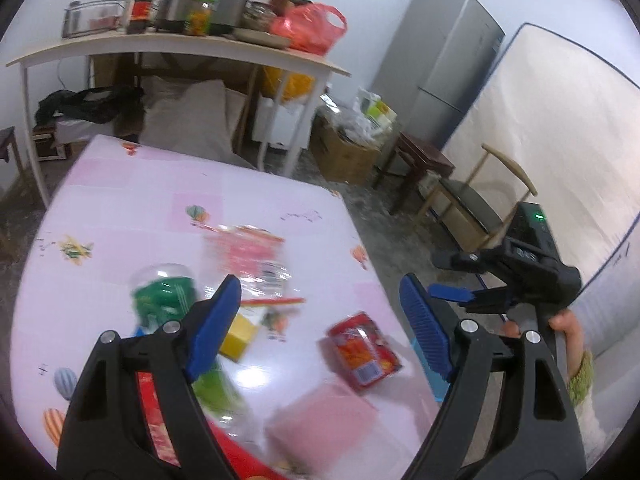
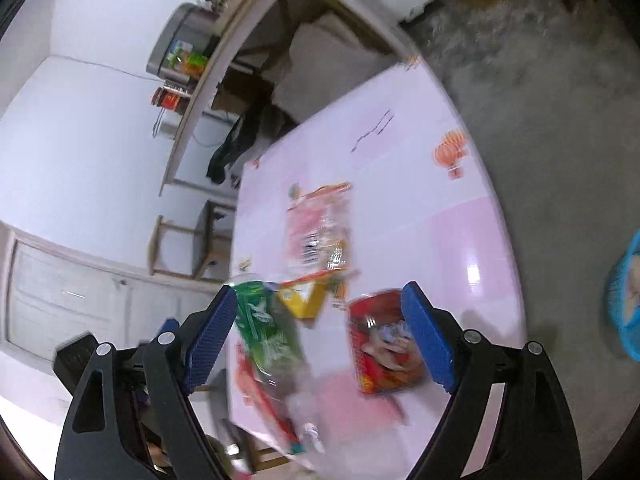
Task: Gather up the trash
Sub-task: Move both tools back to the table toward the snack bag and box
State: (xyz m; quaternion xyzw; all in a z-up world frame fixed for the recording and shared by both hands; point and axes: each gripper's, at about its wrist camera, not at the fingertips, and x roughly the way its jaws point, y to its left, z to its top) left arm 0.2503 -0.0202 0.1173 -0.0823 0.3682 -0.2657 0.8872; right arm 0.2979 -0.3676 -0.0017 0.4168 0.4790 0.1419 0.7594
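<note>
With both tools spread and empty, steady your right tool (image 2: pixel 320 340) over the crumpled red snack packet (image 2: pixel 384 350) lying on the pink tabletop (image 2: pixel 440 208) just beneath its right pad, then close squarely across its middle.

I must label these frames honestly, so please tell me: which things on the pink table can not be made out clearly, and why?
- Green bottle: left wrist view, label blurred; lower part hidden behind the left gripper finger.
- Red can: right wrist view, print smeared by blur; the right gripper finger covers its edge.
- Red packet: left wrist view, mostly behind the gripper frame.
- Clear wrapper: text unreadable, blurred.
</note>
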